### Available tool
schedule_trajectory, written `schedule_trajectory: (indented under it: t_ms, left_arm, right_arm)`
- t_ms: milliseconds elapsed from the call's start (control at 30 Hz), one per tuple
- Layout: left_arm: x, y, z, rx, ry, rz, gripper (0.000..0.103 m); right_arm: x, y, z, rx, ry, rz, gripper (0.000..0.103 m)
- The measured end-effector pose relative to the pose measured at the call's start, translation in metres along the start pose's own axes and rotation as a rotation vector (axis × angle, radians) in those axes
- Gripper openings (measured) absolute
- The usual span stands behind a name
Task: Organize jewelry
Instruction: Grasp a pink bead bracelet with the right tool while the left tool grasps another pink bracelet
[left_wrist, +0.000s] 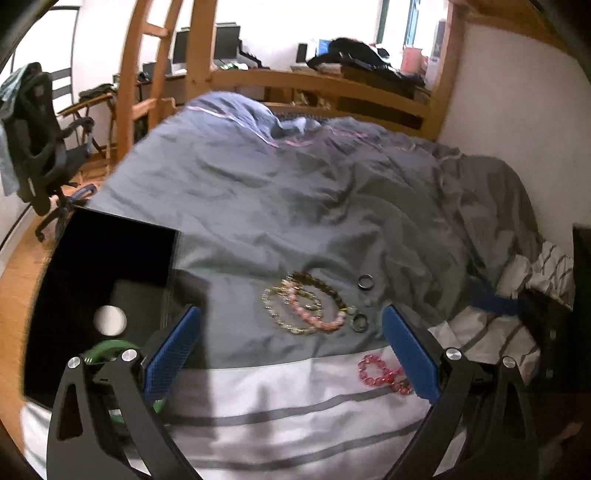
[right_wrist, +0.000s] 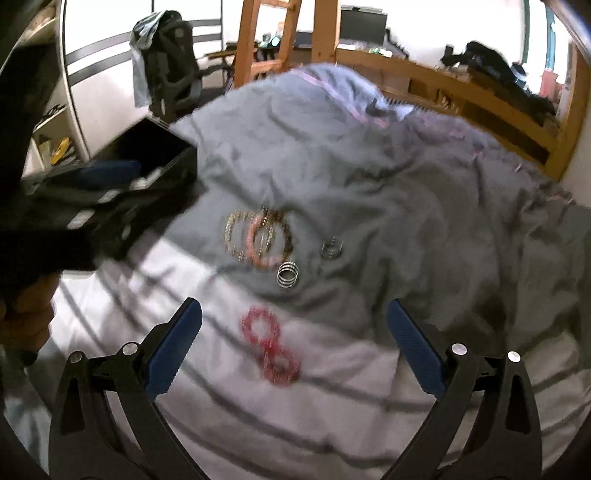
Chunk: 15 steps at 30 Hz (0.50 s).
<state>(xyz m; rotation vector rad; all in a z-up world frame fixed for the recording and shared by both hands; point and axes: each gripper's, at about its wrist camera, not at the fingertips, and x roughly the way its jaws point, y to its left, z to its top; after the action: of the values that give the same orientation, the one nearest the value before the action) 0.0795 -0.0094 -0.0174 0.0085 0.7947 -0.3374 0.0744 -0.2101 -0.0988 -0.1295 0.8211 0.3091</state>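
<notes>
We judge that the step now is to choose the next piece from the bed (left_wrist: 295, 206) and carry it to the black box (left_wrist: 92, 266) at the left. Both tongs are released and hold nothing: the left tongs (left_wrist: 291, 350) hang above the jewelry with the jaws wide apart, and the right tongs (right_wrist: 295, 343) are wide apart over the red bead bracelets (right_wrist: 271, 347).

The red bead bracelets (left_wrist: 382, 373) lie on the white striped sheet (left_wrist: 280, 406), apart from the others. On the grey duvet, the pink bead bracelet (left_wrist: 314, 310) lies across the gold bead bracelet (left_wrist: 284, 314) and the dark bead bracelet (left_wrist: 321, 286), with two metal rings (left_wrist: 365, 282) just beside them. A green bangle (left_wrist: 107, 350) seems to lie already in the box.

We should take the free pieces first. For the right tongs, the red bracelets are nearest: we come down straight, close on one side of the bead loop, and lift slowly, because the soft bedding gives way and the two loops may be joined.
</notes>
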Motion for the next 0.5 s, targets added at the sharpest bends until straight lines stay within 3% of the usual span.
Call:
schedule_trajectory:
  t_ms: [100, 167, 267, 333, 467, 500]
  left_arm:
    - [0.018, -0.006, -0.006, 0.009, 0.043, -0.001, 0.096]
    - [0.024, -0.010, -0.006, 0.033, 0.048, 0.010, 0.096]
    - [0.034, -0.008, -0.006, 0.032, 0.064, 0.002, 0.087]
    - [0.041, -0.005, -0.006, 0.017, 0.096, -0.017, 0.074]
    - [0.047, -0.011, -0.009, 0.050, 0.103, -0.007, 0.069]
    - [0.049, -0.011, -0.009, 0.049, 0.107, -0.004, 0.064]
  right_arm:
    - [0.017, -0.011, -0.019, 0.054, 0.054, 0.039, 0.093]
    - [0.031, -0.015, -0.025, 0.085, 0.096, 0.064, 0.073]
    - [0.048, -0.009, -0.027, 0.081, 0.138, 0.092, 0.069]
    - [0.062, 0.000, -0.030, 0.050, 0.176, 0.085, 0.069]
    - [0.074, 0.008, -0.032, 0.031, 0.209, 0.049, 0.067]
    - [0.074, 0.007, -0.032, 0.036, 0.208, 0.049, 0.063]
